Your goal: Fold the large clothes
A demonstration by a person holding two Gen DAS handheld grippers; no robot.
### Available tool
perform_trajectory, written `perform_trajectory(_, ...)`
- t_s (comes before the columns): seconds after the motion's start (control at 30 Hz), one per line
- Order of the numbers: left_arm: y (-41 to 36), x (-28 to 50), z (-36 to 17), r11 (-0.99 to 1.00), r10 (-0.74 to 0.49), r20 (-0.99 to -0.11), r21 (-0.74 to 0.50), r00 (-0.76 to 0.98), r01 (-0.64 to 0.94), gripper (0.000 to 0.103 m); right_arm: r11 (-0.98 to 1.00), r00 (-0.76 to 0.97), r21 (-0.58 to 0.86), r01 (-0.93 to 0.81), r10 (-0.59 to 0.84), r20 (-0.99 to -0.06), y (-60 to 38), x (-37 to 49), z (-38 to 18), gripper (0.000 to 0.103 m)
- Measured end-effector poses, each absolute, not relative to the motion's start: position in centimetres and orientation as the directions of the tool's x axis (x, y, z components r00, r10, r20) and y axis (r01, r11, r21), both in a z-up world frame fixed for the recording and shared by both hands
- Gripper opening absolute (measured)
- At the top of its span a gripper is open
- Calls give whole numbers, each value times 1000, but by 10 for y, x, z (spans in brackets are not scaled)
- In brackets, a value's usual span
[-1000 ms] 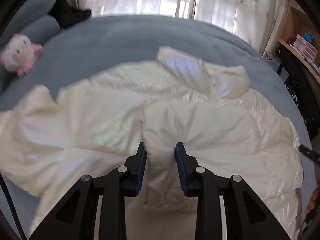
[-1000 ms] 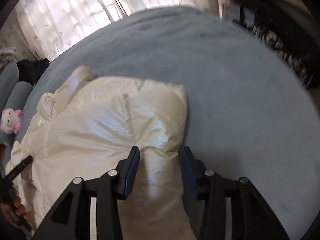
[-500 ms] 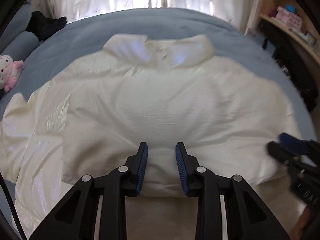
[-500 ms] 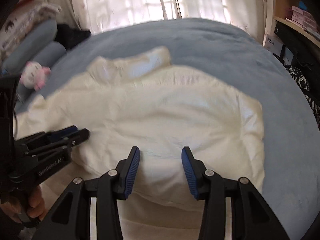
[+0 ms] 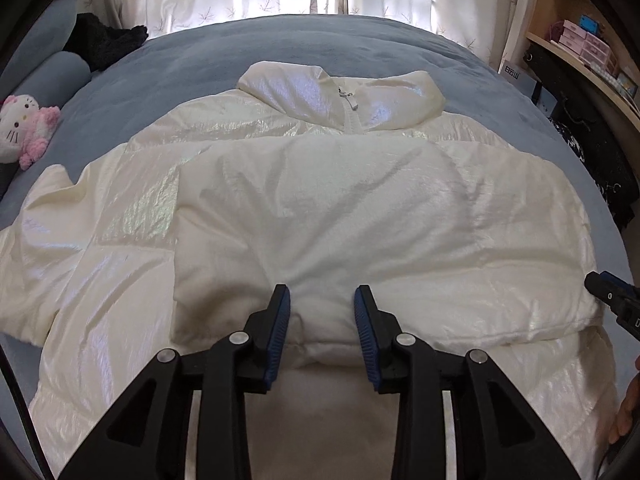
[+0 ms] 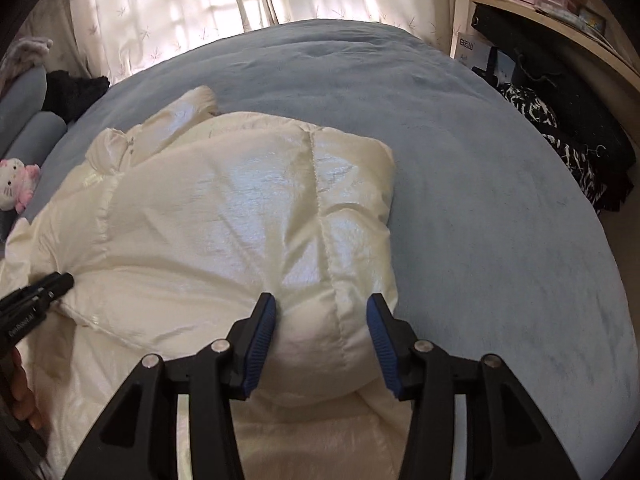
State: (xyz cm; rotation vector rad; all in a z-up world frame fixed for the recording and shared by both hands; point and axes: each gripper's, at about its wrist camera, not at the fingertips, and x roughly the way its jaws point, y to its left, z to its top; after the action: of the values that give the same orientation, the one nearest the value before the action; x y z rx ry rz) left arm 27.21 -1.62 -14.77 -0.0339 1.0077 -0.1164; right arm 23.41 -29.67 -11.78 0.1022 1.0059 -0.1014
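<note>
A cream puffy jacket lies on the blue bed, collar and zipper at the far end, its lower part folded up over the chest. My left gripper has the folded edge bunched between its blue pads; the jaws are opening, and creases still fan out from the grip. My right gripper holds the right end of the same fold, jaws also opening with padded cloth filling the gap. In each wrist view the tip of the other gripper shows at the edge: right gripper, left gripper.
Blue bedding stretches to the right and far side. A pink-and-white plush toy and dark clothing lie at the far left by grey pillows. Shelves with boxes and dark bags line the right. Curtains hang behind.
The jacket's lower part has been carried up over the chest and laid down as a wide fold. Both grippers came lower, and their jaws stand slightly wider now.
</note>
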Motion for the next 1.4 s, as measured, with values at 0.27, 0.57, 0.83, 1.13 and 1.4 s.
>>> perform_trajectory(0.27, -10, 221, -108, 996, -88, -817, -59, 570, 68, 49, 984, 581, 128, 124, 33, -813, -274, 193, -85, 48)
perform_trajectory(0.57, 7, 149, -76, 997, -80, -794, -54, 603, 61, 50, 971, 604, 219, 98, 117, -788, -244, 134, -67, 48)
perform_trajectory(0.83, 34, 98, -52, 998, -55, -768, -47, 639, 30, 57, 969, 621, 245, 31, 173, -764, -202, 104, -51, 48)
perform_trajectory(1.13, 87, 61, -38, 993, -44, -743, -106, 668, -53, 59, 958, 601, 287, -28, 245, -760, -148, 82, -45, 48)
perform_trajectory(1.4, 123, 36, -44, 990, -15, -753, -102, 658, -95, 60, 963, 565, 262, -56, 247, -787, -115, 70, -56, 48)
